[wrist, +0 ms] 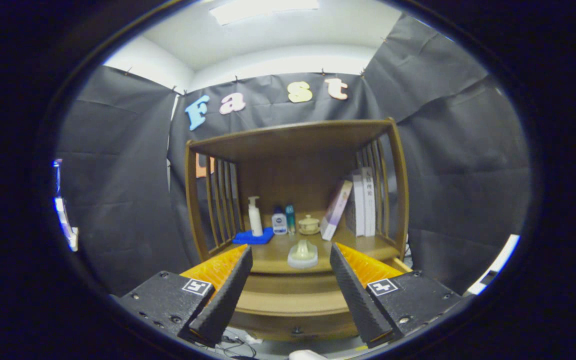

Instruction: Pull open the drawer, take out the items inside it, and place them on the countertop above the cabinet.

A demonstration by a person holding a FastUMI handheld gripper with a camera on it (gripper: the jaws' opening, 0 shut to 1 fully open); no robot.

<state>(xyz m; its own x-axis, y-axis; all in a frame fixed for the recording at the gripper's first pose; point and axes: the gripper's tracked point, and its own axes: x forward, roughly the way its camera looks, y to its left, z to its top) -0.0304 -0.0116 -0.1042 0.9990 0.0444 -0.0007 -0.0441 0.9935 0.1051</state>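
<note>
Fingers [290,295] spread apart, pale dish [302,253] ahead on countertop [273,257]

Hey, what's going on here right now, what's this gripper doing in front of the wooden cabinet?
A person's handheld gripper faces a wooden cabinet, its fingers open and holding nothing. The drawer below the countertop looks closed, its small knob low between the fingers, so the pull has not begun. On the countertop stand a pump bottle on a blue tray, two small bottles, a lidded jar, some books and a pale dish at the front.
</note>
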